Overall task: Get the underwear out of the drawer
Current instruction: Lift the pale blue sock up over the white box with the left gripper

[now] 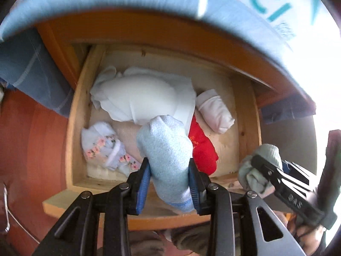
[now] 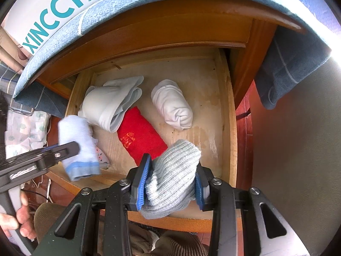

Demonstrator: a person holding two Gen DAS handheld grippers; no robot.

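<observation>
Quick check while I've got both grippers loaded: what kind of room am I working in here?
Most likely a bedroom at home. You are over an open pale wooden drawer in an orange-brown cabinet, holding rolled underwear such as the red fabric roll. A blue quilted bedding edge overhangs it, with a white XINCCI shoe box on top.

We read "XINCCI" in large teal letters, with "VOGUE SHOES" in smaller teal capitals beside it, on the white shoe box (image 2: 42,10) standing on top of the cabinet. In the left wrist view the same box (image 1: 277,4) shows only the blurred letters "CCI". The red folded cloth (image 2: 141,136) bears an orange embroidered mark that we cannot read.
</observation>
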